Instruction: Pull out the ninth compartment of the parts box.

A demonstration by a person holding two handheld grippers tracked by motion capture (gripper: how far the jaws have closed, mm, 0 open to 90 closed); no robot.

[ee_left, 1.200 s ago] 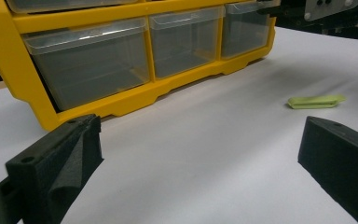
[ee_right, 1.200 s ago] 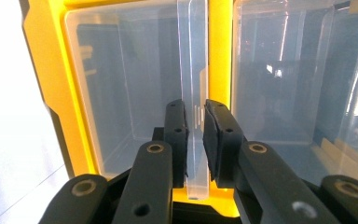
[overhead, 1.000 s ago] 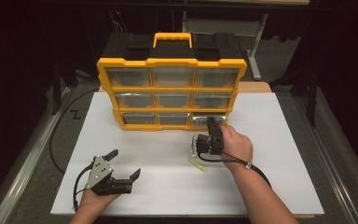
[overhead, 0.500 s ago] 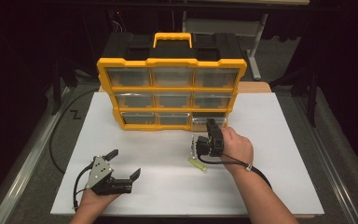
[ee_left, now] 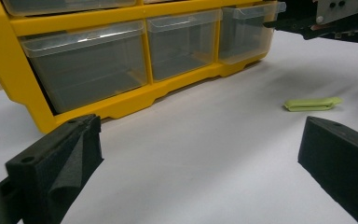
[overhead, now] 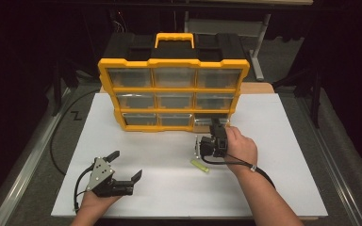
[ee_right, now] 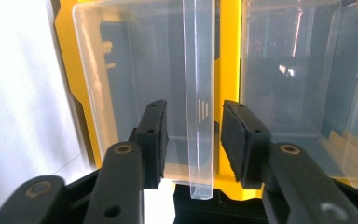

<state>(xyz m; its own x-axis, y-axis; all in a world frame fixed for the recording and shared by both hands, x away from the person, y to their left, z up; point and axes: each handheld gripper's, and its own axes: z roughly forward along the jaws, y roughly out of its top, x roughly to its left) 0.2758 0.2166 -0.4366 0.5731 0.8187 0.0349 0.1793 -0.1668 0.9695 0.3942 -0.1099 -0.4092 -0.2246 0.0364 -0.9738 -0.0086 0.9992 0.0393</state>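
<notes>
A yellow organizer (overhead: 174, 62) with clear drawers stands upright at the back of the white board. Its bottom-right drawer (overhead: 209, 123) sticks out a little. My right gripper (overhead: 217, 128) is at that drawer's front. Its jaws have just been opening. The drawer's clear handle lip (ee_right: 199, 107) stands between the pads (ee_right: 156, 135) with a gap on each side. My left gripper (overhead: 126, 165) rests open on the board at the front left, with nothing between its jaws. A small folded green piece (overhead: 199, 164) lies on the board just left of my right hand.
The white board (overhead: 283, 155) covers the table and has bare room in the middle and to the right. A black cable (overhead: 56, 141) loops off its left edge. In the left gripper view the green piece (ee_left: 311, 103) lies ahead to the right, below the other gripper (ee_left: 326, 18).
Both hands keep their places. The bottom-right drawer stays slightly pulled out, and the high view is too coarse to show the spread of the right jaws.
</notes>
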